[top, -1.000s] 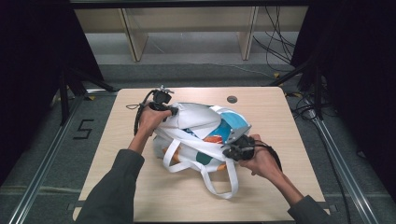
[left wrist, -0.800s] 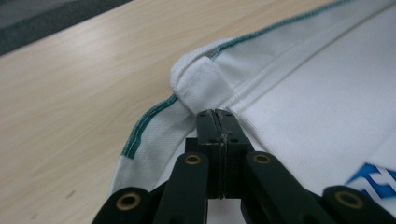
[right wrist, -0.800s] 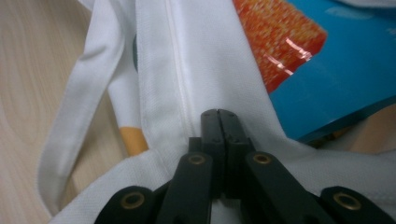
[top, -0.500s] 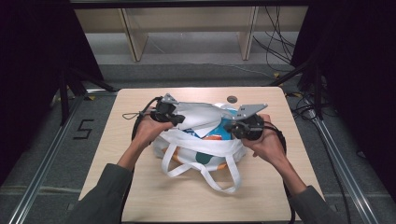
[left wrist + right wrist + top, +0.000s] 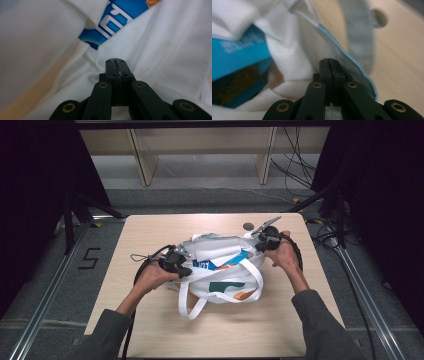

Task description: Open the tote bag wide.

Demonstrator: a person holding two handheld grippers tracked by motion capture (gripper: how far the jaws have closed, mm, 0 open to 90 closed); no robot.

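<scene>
I had the white tote bag (image 5: 220, 275) lying at the centre of the high frame on the table (image 5: 150, 235), its long axis running roughly left to right, slightly up toward the right. The left gripper (image 5: 176, 262) sat at the bag's left end, left of centre in the frame, and the right gripper (image 5: 265, 240) at its upper right end, so each hand was nearest its own end of the mouth. In the left gripper view the 2 jaws were pressed together with white fabric (image 5: 155, 50) bunched right at their tips, and I judged them clamped on the bag's edge. In the right gripper view the jaws were likewise closed, on the hem with the pale blue edging (image 5: 352, 60). A blue packet (image 5: 220, 262) showed inside the opening between the 2 grips, and the straps (image 5: 192, 302) trailed toward the bottom of the frame. I judged the next move would depend on pulling the 2 ends apart along that axis.
</scene>
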